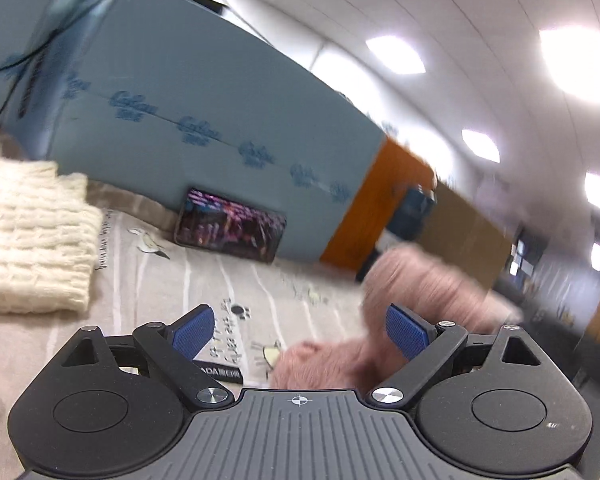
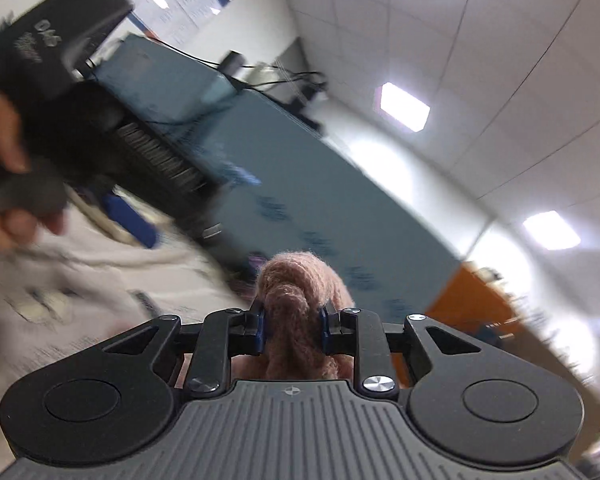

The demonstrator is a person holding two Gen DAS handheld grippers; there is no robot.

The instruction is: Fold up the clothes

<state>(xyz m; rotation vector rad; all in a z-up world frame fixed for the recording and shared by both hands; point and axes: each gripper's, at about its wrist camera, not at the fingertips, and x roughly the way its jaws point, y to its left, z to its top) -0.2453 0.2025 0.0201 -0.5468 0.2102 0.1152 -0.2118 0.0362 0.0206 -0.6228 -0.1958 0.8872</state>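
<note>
A fuzzy pink knit garment [image 1: 416, 288] lies bunched on the printed bedsheet [image 1: 220, 292], blurred by motion. My left gripper [image 1: 298, 334] is open and empty, its blue pads [image 1: 192, 334] wide apart, with the pink knit just ahead and to the right. My right gripper [image 2: 293, 330] is shut on a bunched fold of the same pink garment [image 2: 300, 280], which sticks up between the pads. A folded cream cable-knit sweater [image 1: 28, 240] lies on the sheet at the left.
A light blue foam board [image 1: 204, 112] stands behind the bed, with a phone [image 1: 230, 226] leaning on it. An orange panel [image 1: 372, 208] is to its right. In the right wrist view, a hand holds the other gripper [image 2: 60, 92] at the upper left.
</note>
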